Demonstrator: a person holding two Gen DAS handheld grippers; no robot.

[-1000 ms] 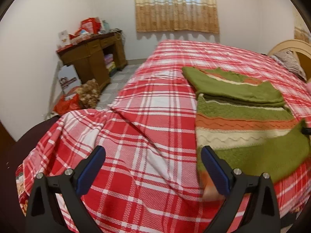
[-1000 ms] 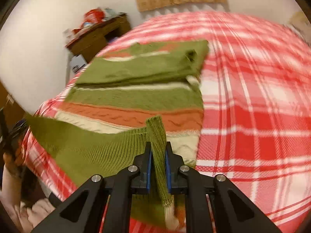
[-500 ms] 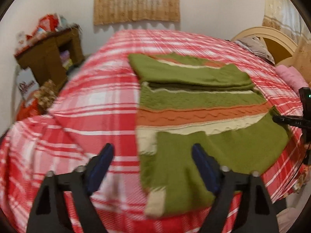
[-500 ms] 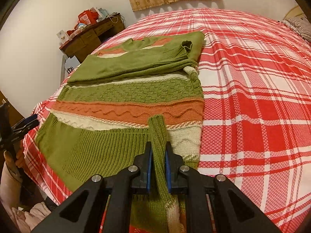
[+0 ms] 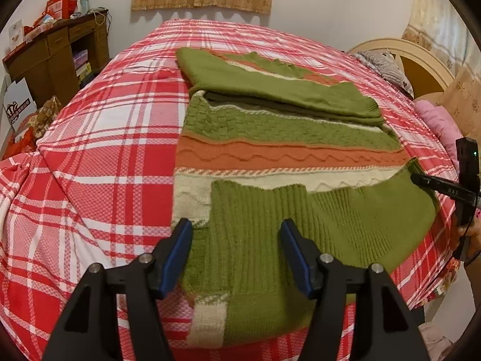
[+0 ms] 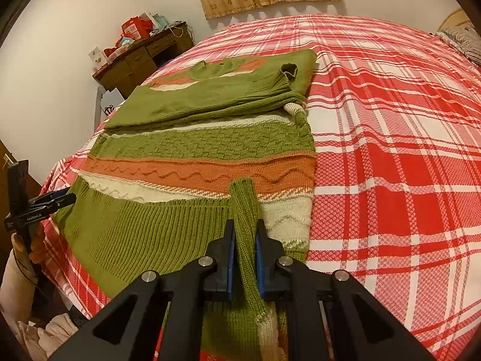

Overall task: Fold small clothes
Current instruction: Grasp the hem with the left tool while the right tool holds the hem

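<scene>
Bed [image 5: 105, 126]: 1 sweater [image 5: 270, 156]; 2 grippers [image 5: 237, 258].

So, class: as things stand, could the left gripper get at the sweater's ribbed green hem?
Probably yes: the left gripper is open above the ribbed green hem with nothing between; the right gripper pinches another part.

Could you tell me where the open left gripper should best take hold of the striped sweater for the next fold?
Probably the ribbed green hem corner on the sweater nearest the left gripper, approached from the bed's near edge. The hem is doubled over there, giving a thick edge for the jaws, and the right gripper already pinches the opposite hem corner.
</scene>
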